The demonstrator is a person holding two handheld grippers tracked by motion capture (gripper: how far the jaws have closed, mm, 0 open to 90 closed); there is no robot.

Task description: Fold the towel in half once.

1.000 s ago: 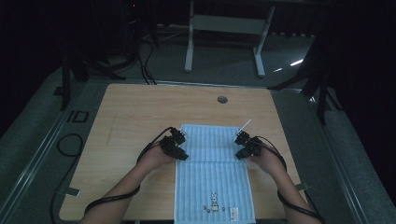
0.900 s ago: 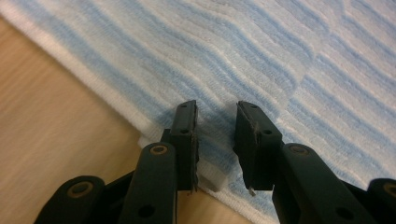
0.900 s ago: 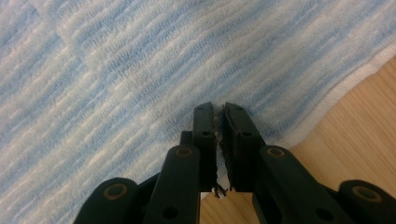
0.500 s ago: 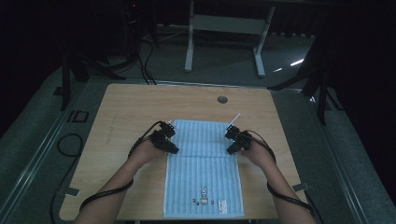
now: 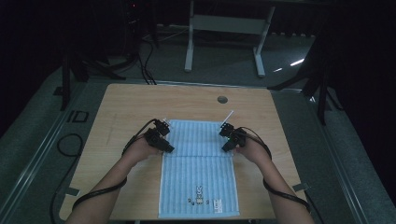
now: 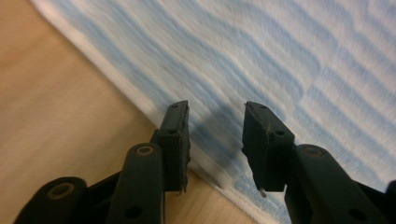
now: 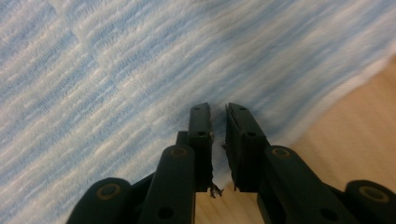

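Both tongs, left [image 6: 215,135] and right [image 7: 218,140], just opening, released above the ribbed blue-striped towel [image 5: 201,163].

The towel [image 5: 200,163] has small marks near its front hem too tiny to read, and its weave blurs in both gripper views.

- The blue-and-white striped cloth towel [image 5: 201,163] lies flat on the light wooden table [image 5: 121,107], reaching its near edge.
- The small round grommet hole [image 5: 222,99] sits behind the towel.

The letters "ID" stand on the grey floor [image 5: 51,154] left of the table [image 5: 140,100].
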